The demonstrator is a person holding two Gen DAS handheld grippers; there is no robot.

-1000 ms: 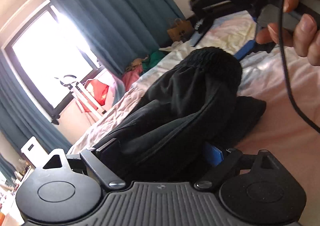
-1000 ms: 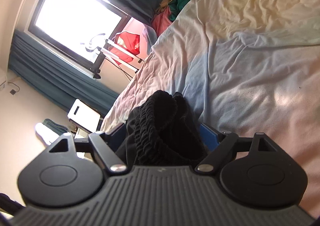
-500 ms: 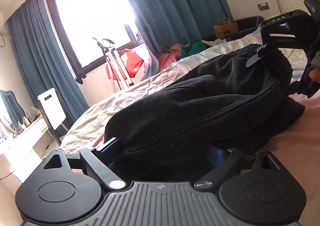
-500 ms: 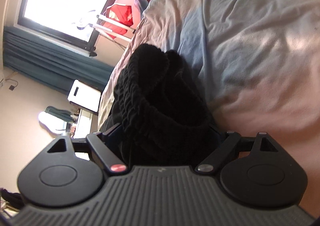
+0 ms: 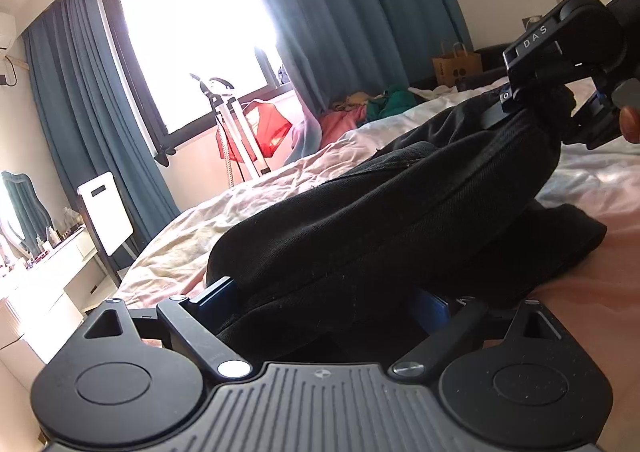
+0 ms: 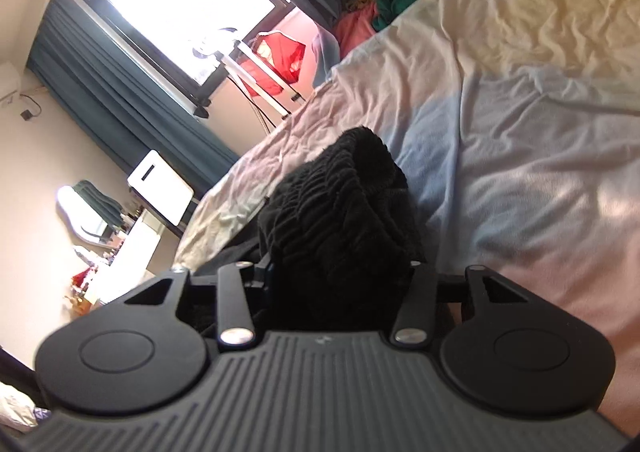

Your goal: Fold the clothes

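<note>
Black garment (image 5: pixel 400 236): we count one, a dark pair of trousers with a ribbed elastic waistband (image 6: pixel 332 204), lying bunched and partly lifted over the bed (image 6: pixel 520 132). We count two hand-held grippers, one at each end of the cloth.

Left hand-held gripper (image 5: pixel 324 308): the garment fills the space between its blue-padded fingers (image 5: pixel 218 298) and runs away from it toward the far right of the left wrist view. The jaws stand fairly wide but are closed onto a thick fold of the fabric, which bulges above them.

Right hand-held gripper (image 6: pixel 340 276): the gathered waistband rises straight out from between its fingers. The jaws are clamped on that bunched band, with the cloth pressed against both sides. In the left wrist view we see this same gripper (image 5: pixel 560 92) from outside, pinching the raised end of the garment above the sheet, a fingertip of the person's hand (image 5: pixel 630 124) at the frame edge.

Bed: rumpled pale sheet in pink, blue and cream. At its far end, one heap of coloured clothes (image 5: pixel 360 108). Beyond, one bright window (image 5: pixel 192 40) with teal curtains (image 5: pixel 352 12), and one white chair (image 5: pixel 106 212) by the bedside.
</note>
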